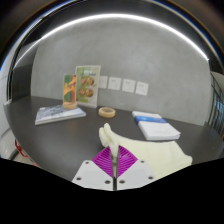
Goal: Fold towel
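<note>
A cream towel (150, 153) lies on the dark grey table (60, 140), just ahead of and to the right of my fingers. One corner of it (108, 134) is lifted up off the table and runs down between my purple pads (103, 165). My gripper (114, 168) is shut on that edge of the towel, with the pads pressed together around the thin fabric. The rest of the towel rests flat on the table.
A book (158, 127) lies beyond the towel to the right. A flat booklet (58, 115) lies to the left, with an upright colourful box (80, 88) behind it and a tape roll (106, 111) at the middle. A wall with sockets (122, 85) stands behind.
</note>
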Available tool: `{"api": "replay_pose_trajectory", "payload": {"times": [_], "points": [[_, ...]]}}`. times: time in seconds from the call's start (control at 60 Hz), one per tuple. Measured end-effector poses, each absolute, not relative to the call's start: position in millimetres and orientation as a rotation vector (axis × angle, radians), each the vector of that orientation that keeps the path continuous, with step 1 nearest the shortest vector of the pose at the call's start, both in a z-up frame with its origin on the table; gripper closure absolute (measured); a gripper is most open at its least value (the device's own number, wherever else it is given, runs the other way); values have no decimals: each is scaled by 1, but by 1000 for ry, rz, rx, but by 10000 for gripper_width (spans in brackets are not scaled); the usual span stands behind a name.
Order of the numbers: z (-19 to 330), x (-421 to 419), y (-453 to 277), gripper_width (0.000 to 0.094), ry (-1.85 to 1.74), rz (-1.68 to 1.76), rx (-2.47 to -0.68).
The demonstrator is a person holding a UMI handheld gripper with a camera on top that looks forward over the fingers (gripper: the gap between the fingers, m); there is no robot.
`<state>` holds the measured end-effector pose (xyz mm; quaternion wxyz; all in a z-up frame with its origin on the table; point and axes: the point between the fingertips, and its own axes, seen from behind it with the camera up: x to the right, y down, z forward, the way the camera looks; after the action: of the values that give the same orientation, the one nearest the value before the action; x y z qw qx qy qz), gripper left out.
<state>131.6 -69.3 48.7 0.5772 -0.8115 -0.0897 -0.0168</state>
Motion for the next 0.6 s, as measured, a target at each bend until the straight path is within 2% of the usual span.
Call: {"api": "replay_pose_trajectory", "payload": {"times": [0.1,0.183,0.317,0.433,0.483,0.517,0.55,0.567,0.6], "points": [[101,189,-72,906,-99,-13,-1843],[106,241,-67,904,12,15,-1856],[62,332,-66,902,158,-37,-1945],[15,366,-63,898,192,-127,-2050],[15,371,-66,886,192,-139,-2031],[14,372,-64,858,194,-145,-2024],[15,372,-66,793,197,-156,-2026],[16,372,-67,669,196,-163,-2027],[18,374,-71,548,197,-188,-2030]]}}
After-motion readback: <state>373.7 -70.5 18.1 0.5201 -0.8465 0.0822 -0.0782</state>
